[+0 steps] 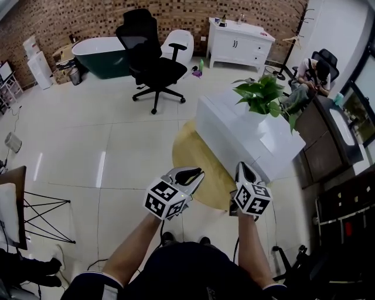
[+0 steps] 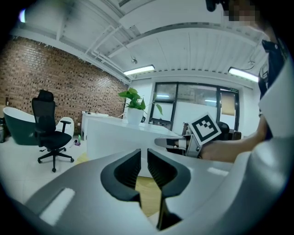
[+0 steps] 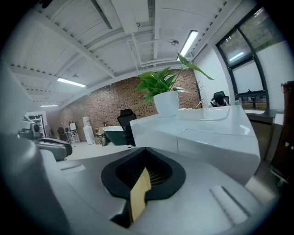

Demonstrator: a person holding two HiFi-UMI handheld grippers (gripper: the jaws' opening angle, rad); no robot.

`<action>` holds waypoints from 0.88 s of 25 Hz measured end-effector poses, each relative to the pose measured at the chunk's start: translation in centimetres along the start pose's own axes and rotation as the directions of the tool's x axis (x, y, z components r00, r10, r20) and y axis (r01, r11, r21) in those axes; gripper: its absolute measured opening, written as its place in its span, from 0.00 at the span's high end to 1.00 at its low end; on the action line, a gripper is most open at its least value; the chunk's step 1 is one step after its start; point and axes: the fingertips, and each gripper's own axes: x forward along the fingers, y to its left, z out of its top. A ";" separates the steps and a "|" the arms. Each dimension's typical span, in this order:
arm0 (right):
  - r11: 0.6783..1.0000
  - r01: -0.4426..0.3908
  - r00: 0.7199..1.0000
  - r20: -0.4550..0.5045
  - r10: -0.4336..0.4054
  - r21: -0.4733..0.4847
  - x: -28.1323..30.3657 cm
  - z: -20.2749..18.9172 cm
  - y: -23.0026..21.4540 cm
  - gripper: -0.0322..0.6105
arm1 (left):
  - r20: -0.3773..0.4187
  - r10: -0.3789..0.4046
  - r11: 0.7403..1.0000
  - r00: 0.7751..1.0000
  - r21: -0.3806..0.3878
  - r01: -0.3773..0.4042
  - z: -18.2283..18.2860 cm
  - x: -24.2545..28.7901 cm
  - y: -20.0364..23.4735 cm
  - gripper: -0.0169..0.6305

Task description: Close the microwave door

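Only the head view looks down on the whole room. It shows the left tongs (image 1: 196, 173) and right tongs (image 1: 243, 167) held side by side above a round yellow wood-grain floor patch (image 1: 190, 149). Each carries a black-and-white marker cube (image 1: 167, 199), and pale glossy floor tiles (image 1: 88, 152) spread around. A long white glossy desk (image 1: 234, 126) lies just ahead, bearing a leafy green plant in a white pot (image 1: 261, 96). Beyond stand a black mesh-backed swivel chair (image 1: 149, 58), a dark green oval bathtub (image 1: 99, 55) and a red-brown brick wall (image 1: 76, 17).

The gripper views alone show the white ribbed ceiling (image 2: 183, 50) with its strip lights, and the jaws close up. In the left gripper view the left tongs (image 2: 144, 155) stand a narrow slit apart, ribbed black pads parallel, with nothing between them. The right tongs' cube shows off to the side there. In the right gripper view the right tongs (image 3: 144, 153) have their tips meeting and hold nothing. A thin wedge of yellow floor shows through the gap behind the tips.

The microwave appears in none of the three views, so its place cannot be told. A seated person (image 1: 307, 76) at the head view's far corner is too small to make out. The holder's arms are cut off at the bottom edge of that view.
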 end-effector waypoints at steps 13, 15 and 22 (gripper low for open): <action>0.971 -0.216 0.972 0.070 0.224 -0.105 -4.2 2.1 3.9 0.95 | 0.042 -0.055 0.998 0.998 0.014 0.054 2.2 2.8 -3.5 0.95; 0.966 -0.228 0.967 0.086 0.240 -0.123 -4.7 2.9 4.2 0.95 | 0.046 -0.052 0.999 0.998 0.019 0.051 2.8 2.9 -3.5 0.95; 0.951 -0.266 0.955 0.092 0.282 -0.159 -5.2 3.6 4.8 0.95 | 0.046 -0.029 0.999 0.999 0.030 0.028 3.7 3.0 -3.3 0.95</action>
